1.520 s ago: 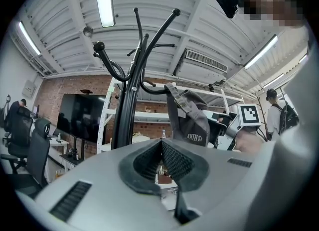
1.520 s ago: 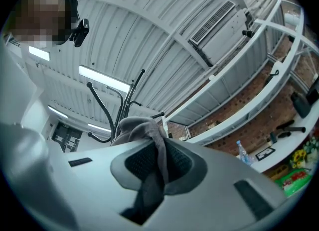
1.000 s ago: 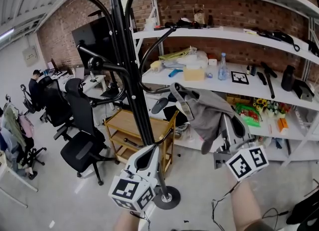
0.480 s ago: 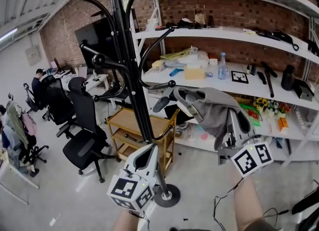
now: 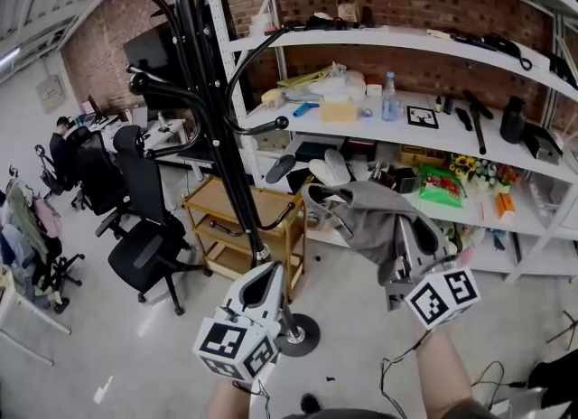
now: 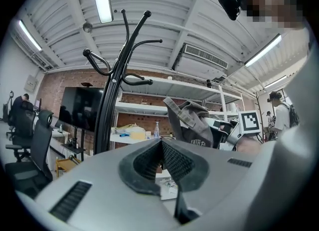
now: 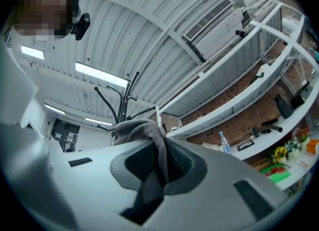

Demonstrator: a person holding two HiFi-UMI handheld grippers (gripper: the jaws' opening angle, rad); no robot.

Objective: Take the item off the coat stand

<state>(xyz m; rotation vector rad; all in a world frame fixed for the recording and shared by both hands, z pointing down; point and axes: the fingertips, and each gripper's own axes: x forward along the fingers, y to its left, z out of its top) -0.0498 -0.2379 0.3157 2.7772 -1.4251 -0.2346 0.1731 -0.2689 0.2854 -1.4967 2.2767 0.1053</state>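
clearance is the change: over the last second the grey garment (image 5: pixel 366 218) has come lower and away from the coat stand (image 5: pixel 237 187). it now hangs in open air at about 4 o'clock of the nearest ball-tipped hook (image 5: pixel 282 122), well apart from it, where a second ago its upper edge sat close beside that hook's tip. the right gripper (image 5: pixel 408 232) carries it, jaws narrow and clamped on a fold of the cloth; the right gripper view shows grey fabric pinched between the dark pads and bunched above them toward 11 o'clock. the left gripper (image 5: pixel 266 274) sits low at 7 o'clock of the head view, just in front of the stand's pole and base, its jaws brought together with nothing between them. no part of the cloth looks caught on any arm of the stand, so i judge the lift-off itself done. what seems left is to carry the garment clear, in front of the shelf (image 5: pixel 424 142) behind it, and put it down somewhere. the loose hanging end could snag on the shelf's clutter if swung toward 1 o'clock.
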